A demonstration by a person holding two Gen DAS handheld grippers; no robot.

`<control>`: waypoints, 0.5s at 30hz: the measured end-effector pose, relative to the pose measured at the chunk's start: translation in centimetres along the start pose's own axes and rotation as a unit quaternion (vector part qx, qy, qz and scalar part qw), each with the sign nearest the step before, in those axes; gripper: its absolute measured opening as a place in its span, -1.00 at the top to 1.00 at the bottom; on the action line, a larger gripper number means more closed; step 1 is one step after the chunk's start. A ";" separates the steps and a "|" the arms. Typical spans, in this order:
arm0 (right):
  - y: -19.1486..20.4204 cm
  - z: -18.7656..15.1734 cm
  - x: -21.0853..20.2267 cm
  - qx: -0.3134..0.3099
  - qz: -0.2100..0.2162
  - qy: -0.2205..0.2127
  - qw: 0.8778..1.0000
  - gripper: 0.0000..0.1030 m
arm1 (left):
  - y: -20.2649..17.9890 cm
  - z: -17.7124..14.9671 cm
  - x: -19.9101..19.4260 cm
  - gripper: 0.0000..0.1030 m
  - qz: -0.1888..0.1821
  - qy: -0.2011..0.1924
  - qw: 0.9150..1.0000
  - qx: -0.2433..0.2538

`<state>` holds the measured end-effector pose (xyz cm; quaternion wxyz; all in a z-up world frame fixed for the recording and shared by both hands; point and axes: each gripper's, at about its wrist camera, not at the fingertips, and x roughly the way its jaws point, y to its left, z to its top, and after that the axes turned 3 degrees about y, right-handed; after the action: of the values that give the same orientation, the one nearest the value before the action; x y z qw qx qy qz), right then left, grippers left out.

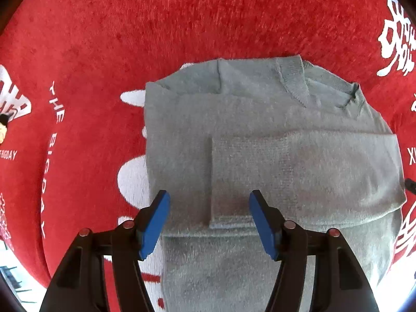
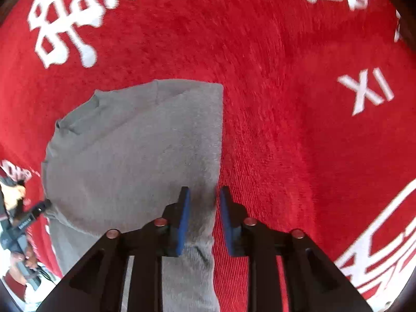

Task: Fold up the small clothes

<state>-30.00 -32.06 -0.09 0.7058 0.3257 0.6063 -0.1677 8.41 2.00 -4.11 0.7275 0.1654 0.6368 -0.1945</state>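
A small grey knit sweater [image 1: 260,135] lies flat on a red cloth, its sleeves folded in across the body. My left gripper [image 1: 209,208] is open just above it, blue pads either side of a folded sleeve cuff [image 1: 231,215]. In the right wrist view the same sweater [image 2: 135,150] lies left of centre. My right gripper [image 2: 204,205] stands open at the sweater's right edge, with that edge between its pads; the jaws are apart and not closed on the fabric.
The red cloth [image 1: 182,26] with white lettering covers the whole surface, and also fills the right wrist view [image 2: 299,130]. The left gripper and the person's hand [image 2: 15,208] show at the left edge of the right wrist view.
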 end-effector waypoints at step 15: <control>4.8 -4.5 0.7 -0.080 -0.016 0.031 0.996 0.20 | -2.3 -3.4 -1.3 -0.26 -0.006 0.009 1.000 0.013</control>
<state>-30.18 -25.45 0.18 0.7077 0.2632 0.6445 -0.1200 4.24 1.77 -3.28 0.7180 0.1724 0.6422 -0.2057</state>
